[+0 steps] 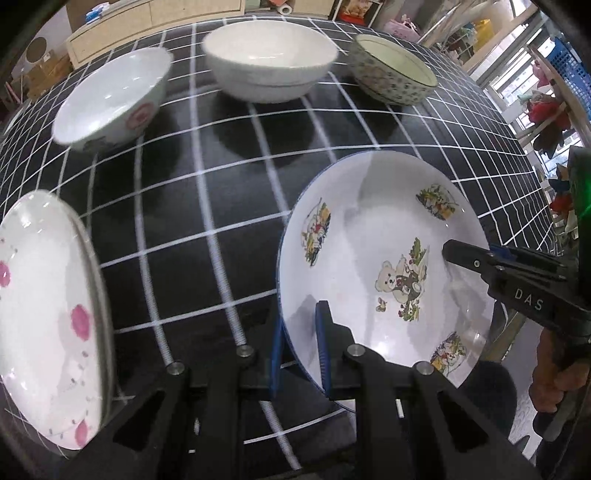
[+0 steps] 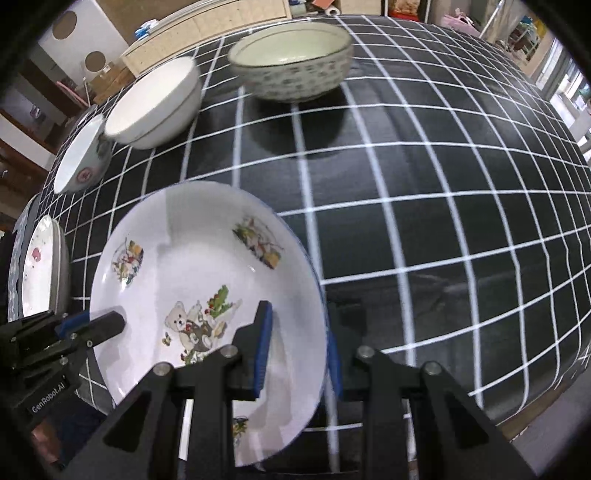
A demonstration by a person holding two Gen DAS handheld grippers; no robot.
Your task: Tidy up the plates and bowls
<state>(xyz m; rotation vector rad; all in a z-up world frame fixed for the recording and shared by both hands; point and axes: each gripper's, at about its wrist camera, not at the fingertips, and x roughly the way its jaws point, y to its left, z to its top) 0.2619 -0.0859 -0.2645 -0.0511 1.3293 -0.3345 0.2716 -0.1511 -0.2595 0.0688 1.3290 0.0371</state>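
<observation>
Bear-print plate (image 1: 369,229): glazed ceramic, glossy white, printed decals, thin blue rim. Pink-flower plate (image 1: 40,317) and the three bowls look the same glossy glazed ware: plain white bowl (image 1: 269,59), red-stamp bowl (image 1: 110,99), speckled bowl (image 1: 391,74) with fine blue pattern outside. Tablecloth (image 1: 192,206): matt black with white grid lines, slightly wrinkled. Left gripper (image 1: 299,350) and right gripper (image 2: 295,354): matt black plastic, ribbed blue pads, bright metal pivot pins. Cabinet (image 1: 155,18) behind: pale wood look.
</observation>
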